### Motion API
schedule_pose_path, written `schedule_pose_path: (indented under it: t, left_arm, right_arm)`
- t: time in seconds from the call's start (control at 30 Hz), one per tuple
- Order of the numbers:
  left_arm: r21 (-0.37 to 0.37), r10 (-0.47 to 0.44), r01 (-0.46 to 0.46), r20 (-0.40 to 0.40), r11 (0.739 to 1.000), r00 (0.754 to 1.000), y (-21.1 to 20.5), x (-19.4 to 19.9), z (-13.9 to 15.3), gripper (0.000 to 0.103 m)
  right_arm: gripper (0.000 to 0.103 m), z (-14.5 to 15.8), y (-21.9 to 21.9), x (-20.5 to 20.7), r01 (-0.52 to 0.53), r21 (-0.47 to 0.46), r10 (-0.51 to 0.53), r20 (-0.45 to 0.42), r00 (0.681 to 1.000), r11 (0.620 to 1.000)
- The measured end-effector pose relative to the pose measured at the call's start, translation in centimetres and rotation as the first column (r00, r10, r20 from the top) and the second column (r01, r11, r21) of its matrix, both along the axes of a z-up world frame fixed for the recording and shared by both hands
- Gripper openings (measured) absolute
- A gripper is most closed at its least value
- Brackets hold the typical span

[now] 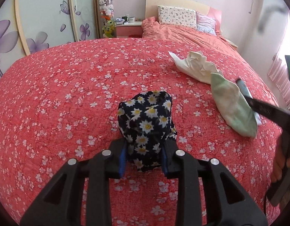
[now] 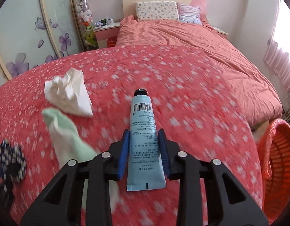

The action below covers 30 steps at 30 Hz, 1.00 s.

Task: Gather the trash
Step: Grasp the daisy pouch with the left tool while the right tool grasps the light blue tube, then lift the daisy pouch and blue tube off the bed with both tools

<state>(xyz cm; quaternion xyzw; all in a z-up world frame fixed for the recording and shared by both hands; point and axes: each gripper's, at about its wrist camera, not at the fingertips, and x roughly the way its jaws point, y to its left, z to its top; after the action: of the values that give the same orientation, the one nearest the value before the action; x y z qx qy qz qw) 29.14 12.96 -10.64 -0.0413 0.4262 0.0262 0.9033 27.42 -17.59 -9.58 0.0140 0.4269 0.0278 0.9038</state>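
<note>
My left gripper (image 1: 144, 155) is shut on a dark cloth with daisy print (image 1: 147, 121), held just over the red flowered bedspread (image 1: 69, 98). My right gripper (image 2: 144, 150) is shut on a light blue tube with a black cap (image 2: 144, 137), lifted above the bed. In the left wrist view the right gripper (image 1: 246, 92) comes in from the right with the tube (image 1: 242, 85). A crumpled white tissue (image 1: 195, 66) (image 2: 69, 94) and a pale green sock (image 1: 233, 109) (image 2: 67, 141) lie on the bedspread. The daisy cloth (image 2: 11, 162) shows at the left of the right wrist view.
An orange plastic basket (image 2: 276, 162) stands beside the bed at the right. Pillows (image 1: 176, 17) lie at the head of the bed. A nightstand (image 1: 129, 28) with mugs and a column of plush toys (image 1: 107, 13) stand by the wardrobe (image 1: 41, 24).
</note>
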Motion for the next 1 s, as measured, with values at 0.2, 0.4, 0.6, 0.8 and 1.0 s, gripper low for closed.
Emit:
schedule_pose_path:
  t: [0.2, 0.4, 0.6, 0.8, 1.0]
  left_arm:
    - [-0.002, 0.0, 0.0, 0.0, 1.0, 1.0, 0.0, -0.1, 0.1, 0.03]
    - [-0.01, 0.0, 0.0, 0.002, 1.0, 1.0, 0.1, -0.1, 0.2, 0.031]
    - [-0.011, 0.001, 0.0, 0.002, 1.0, 1.0, 0.1, -0.1, 0.2, 0.031]
    - [-0.026, -0.001, 0.001, 0.005, 1.0, 1.0, 0.2, -0.2, 0.3, 0.031]
    - [-0.104, 0.003, -0.001, 0.016, 0.995, 1.0, 1.6, -0.4, 0.2, 0.032]
  right_arm:
    - [0.032, 0.0, -3.3, -5.5, 0.001, 0.027, -0.001, -0.015, 1.0, 1.0]
    - [0.034, 0.0, -4.1, -7.7, -0.002, 0.07, 0.003, -0.02, 1.0, 0.998]
    - [0.034, -0.2, -4.2, -5.7, 0.017, 0.088, -0.015, -0.021, 1.0, 0.996]
    - [0.032, -0.6, -3.6, -6.2, 0.005, 0.03, -0.006, 0.013, 1.0, 1.0]
    - [0.033, -0.7, -3.7, -6.3, 0.019, 0.027, -0.02, 0.013, 1.0, 0.999]
